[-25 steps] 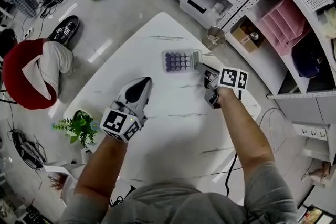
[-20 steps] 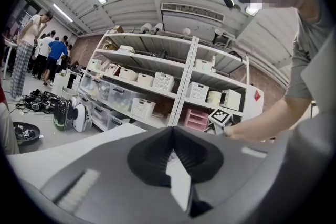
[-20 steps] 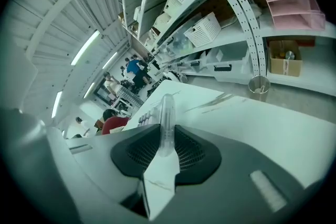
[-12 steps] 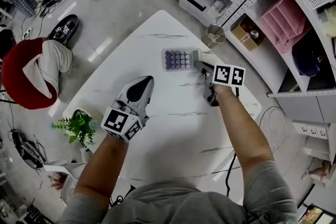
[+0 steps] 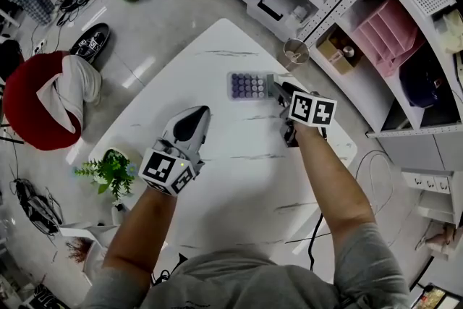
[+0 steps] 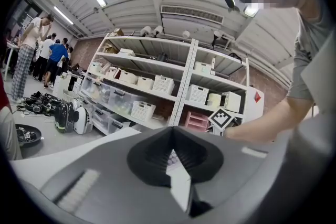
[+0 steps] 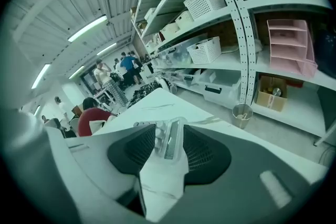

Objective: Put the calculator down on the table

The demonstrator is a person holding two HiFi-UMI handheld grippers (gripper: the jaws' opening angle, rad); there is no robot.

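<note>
The calculator [image 5: 249, 85], grey with purple keys, lies flat on the white table [image 5: 239, 184] near its far edge. My right gripper [image 5: 281, 92] is at the calculator's display end, open. In the right gripper view the jaws stand apart on either side of that end of the calculator [image 7: 160, 136], and the gripper [image 7: 169, 132] is low over the tabletop. My left gripper [image 5: 195, 116] rests on the table to the left and nearer me, shut and empty. In its own view the left gripper [image 6: 172, 138] points toward the shelves.
A small potted plant [image 5: 110, 171] stands at the table's left corner. A metal cup [image 5: 295, 51] sits on the floor past the far edge, in front of a shelf unit [image 5: 376, 18]. A person in red [image 5: 36, 101] sits on the floor at the left.
The right gripper's jaws have spread apart; they were shut on the calculator's edge. The calculator now lies flat on the table. The left gripper has stayed put.
</note>
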